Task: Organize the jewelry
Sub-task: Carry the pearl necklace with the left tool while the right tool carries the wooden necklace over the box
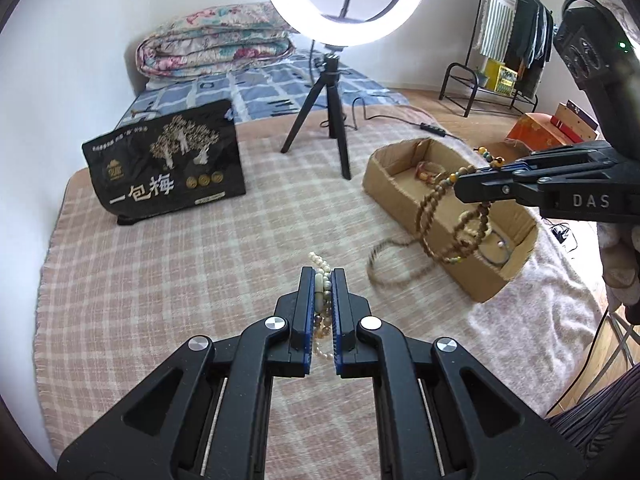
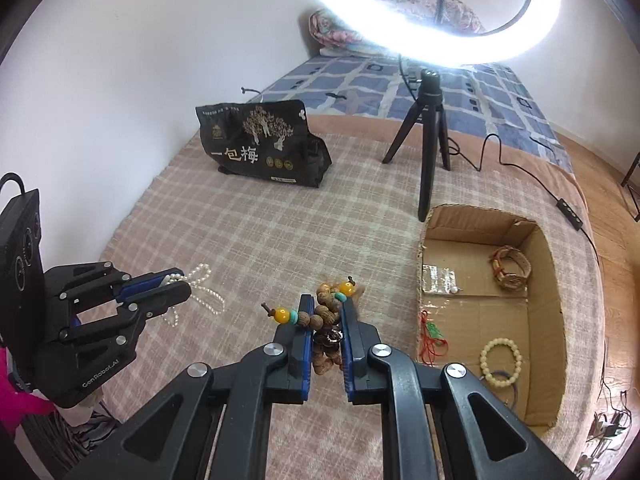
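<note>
My left gripper (image 1: 323, 276) is shut on a white pearl necklace (image 1: 319, 264) above the checked blanket; in the right wrist view it (image 2: 182, 280) holds the pearls (image 2: 204, 284) trailing onto the blanket. My right gripper (image 2: 326, 304) is shut on a brown wooden bead necklace (image 2: 324, 316) with yellow and turquoise beads. In the left wrist view it (image 1: 460, 184) holds the bead loops (image 1: 452, 220) hanging over the near wall of the cardboard box (image 1: 404, 200). The box (image 2: 548, 280) holds a watch (image 2: 514, 268), a pale bead bracelet (image 2: 500, 360) and a red cord (image 2: 432, 336).
A black snack bag (image 2: 264, 144) stands at the back of the blanket. A ring light on a black tripod (image 2: 430, 136) stands behind the box, its cable (image 2: 520, 168) running right. A folded quilt (image 1: 212, 40) lies on the bed. A clothes rack (image 1: 512, 48) stands far right.
</note>
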### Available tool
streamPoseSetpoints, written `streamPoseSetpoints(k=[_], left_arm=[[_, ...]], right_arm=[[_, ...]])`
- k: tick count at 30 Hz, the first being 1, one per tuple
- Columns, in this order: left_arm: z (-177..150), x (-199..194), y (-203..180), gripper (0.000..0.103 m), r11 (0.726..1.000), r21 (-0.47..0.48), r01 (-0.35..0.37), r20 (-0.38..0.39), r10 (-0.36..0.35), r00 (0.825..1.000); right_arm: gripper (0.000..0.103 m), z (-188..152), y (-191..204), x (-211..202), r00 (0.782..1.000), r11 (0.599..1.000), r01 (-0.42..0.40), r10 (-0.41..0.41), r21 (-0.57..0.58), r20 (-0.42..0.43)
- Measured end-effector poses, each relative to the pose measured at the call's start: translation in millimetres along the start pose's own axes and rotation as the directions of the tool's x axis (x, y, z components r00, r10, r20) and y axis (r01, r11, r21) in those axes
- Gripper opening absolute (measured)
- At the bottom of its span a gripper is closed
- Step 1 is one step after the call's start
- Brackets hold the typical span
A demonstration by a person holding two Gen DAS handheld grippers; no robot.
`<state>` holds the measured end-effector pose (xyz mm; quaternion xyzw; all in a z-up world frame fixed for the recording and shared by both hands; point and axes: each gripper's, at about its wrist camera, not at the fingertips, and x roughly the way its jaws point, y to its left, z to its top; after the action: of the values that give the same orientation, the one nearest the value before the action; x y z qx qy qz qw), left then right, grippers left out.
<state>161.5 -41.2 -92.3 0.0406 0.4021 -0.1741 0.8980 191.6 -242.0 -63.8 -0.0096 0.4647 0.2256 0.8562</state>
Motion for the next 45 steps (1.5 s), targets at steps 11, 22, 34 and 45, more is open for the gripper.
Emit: streamPoseSetpoints(k=[11,22,34,45], left_arm=[[23,-12,-37,0.005,0.999,0.034,0.035,0.043,-0.036,0.998],[52,-3,-74,0.005,0.996,0.054,0.076,0.057,-0.079,0.995],[80,32,-109,0.005,0.992,0.074,0.104,0.051,-0.108,0.993],[105,82,-122,0.005,0.992,0.069,0.103,0.034,-0.105,0.994]], right_arm=[[0.010,-11,-25,-68,0.996,0.999,0.023,-0.025,0.030,0.088],[0.010,-19,-68,-123,0.985,0.993,0.070,-0.084,0.093,0.148],[0.010,-29,-105,-129,0.983,0.987,0.090,-0.109,0.133,0.145],[0.010,-33,-124,-102,0.991,0.988,0.069,-0.084,0.137,0.107]])
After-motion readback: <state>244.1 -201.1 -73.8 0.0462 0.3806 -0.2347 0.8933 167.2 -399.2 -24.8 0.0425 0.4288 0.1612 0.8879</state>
